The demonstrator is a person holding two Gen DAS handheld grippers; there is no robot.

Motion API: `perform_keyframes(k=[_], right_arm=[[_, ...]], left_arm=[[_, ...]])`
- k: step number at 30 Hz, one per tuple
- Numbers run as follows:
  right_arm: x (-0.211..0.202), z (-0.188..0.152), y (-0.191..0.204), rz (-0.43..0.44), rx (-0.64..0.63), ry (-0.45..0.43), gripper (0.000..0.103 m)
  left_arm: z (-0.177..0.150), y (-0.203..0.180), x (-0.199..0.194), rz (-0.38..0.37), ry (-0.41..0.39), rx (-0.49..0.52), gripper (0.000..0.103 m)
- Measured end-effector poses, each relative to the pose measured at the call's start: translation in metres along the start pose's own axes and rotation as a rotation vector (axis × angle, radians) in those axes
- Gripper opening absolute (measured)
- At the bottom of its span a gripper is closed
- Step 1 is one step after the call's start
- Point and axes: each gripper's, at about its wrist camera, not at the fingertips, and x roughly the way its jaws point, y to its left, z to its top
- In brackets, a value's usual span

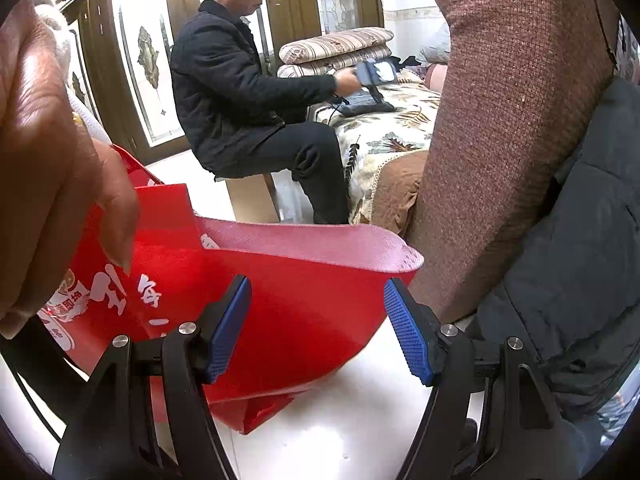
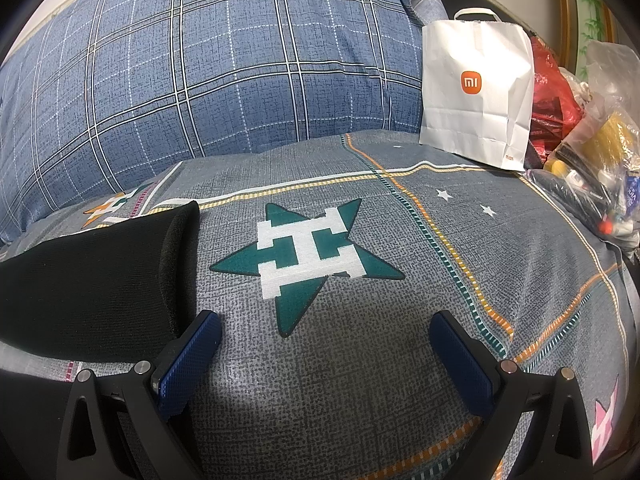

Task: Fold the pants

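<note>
The pants [image 2: 92, 280], a dark folded length of fabric, lie at the left edge of the bed [image 2: 360, 360], their thick rolled end pointing toward the bed's middle and lying just beside the right gripper's left finger. The right gripper [image 2: 325, 364] hovers low over the grey star-printed cover with its fingers spread wide and nothing between them, apparently lined up to come at the fabric's end from the side. The left gripper [image 1: 317, 330] is nowhere near the pants: it points out into the room, fingers also spread and empty, in front of a red bag [image 1: 280, 300] that a bare hand [image 1: 60, 168] holds by its top edge, so this arm looks idle for now.

A blue plaid quilt [image 2: 200, 60] bulges along the bed's far edge, and a white paper bag [image 2: 478, 96] stands at the far right corner beside plastic-wrapped clutter [image 2: 592, 160]. Across the white-tiled room a man in black [image 1: 240, 92] sits by a floral-covered sofa [image 1: 392, 136].
</note>
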Motion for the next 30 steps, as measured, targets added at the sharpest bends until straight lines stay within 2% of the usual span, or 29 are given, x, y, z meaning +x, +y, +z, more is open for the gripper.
perform_keyframes(k=[9, 23, 30], right_arm=[[0.000, 0.000, 0.000, 0.001, 0.001, 0.001, 0.103], [0.000, 0.000, 0.002, -0.003, -0.003, 0.003, 0.103], [0.000, 0.000, 0.001, -0.006, -0.006, 0.002, 0.103]], left_arm=[[0.000, 0.002, -0.002, -0.006, -0.001, -0.009, 0.069], [0.007, -0.004, -0.019, -0.058, -0.005, -0.019, 0.069], [0.002, -0.006, -0.022, -0.095, -0.002, -0.068, 0.069]])
